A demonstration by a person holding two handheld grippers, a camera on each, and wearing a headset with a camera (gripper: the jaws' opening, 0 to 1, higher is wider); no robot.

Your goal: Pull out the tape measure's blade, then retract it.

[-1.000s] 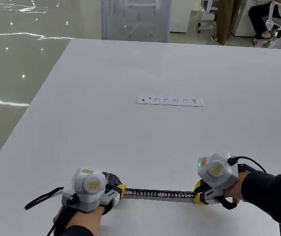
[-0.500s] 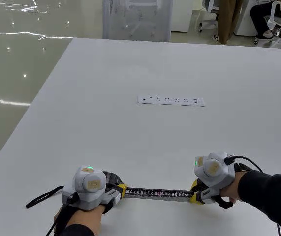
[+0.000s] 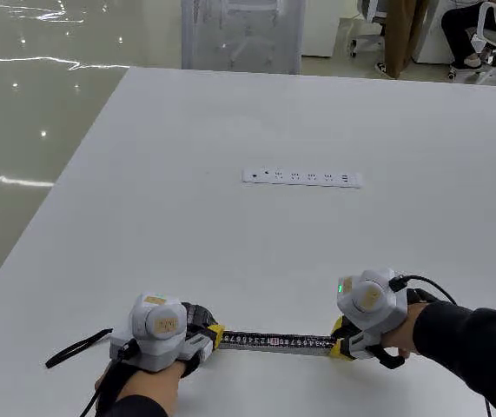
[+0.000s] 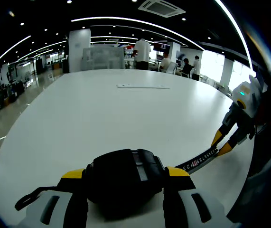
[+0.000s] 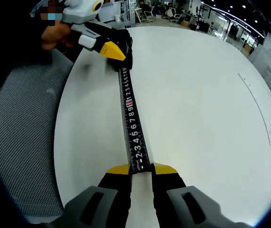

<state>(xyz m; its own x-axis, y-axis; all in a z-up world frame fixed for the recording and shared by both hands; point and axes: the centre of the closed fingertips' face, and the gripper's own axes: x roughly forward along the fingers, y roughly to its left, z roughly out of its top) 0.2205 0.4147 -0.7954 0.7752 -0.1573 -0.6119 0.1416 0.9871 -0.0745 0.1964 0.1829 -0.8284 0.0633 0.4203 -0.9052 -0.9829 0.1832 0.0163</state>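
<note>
Gripping a black tape measure case [image 4: 126, 175], the left gripper [image 3: 208, 337] has its yellow-tipped jaws closed on the case's two sides, while the right gripper [image 3: 339, 343] pinches the free end of the narrow numbered blade [image 3: 274, 341] between nearly closed jaws.
The blade lies flat along the near edge of the white table [image 3: 230, 243], stretched between the two grippers. Numerals on the blade are readable in the right gripper view; the left gripper view shows the case wedged between its jaws. A white power strip [image 3: 300, 178] lies farther back, well apart. A hand [image 3: 143, 387] holds the left gripper low at the table edge; a dark sleeve [image 3: 473, 334] reaches in from the right. Compared with a second ago, the right gripper sits closer to the case, leaving less blade exposed.
</note>
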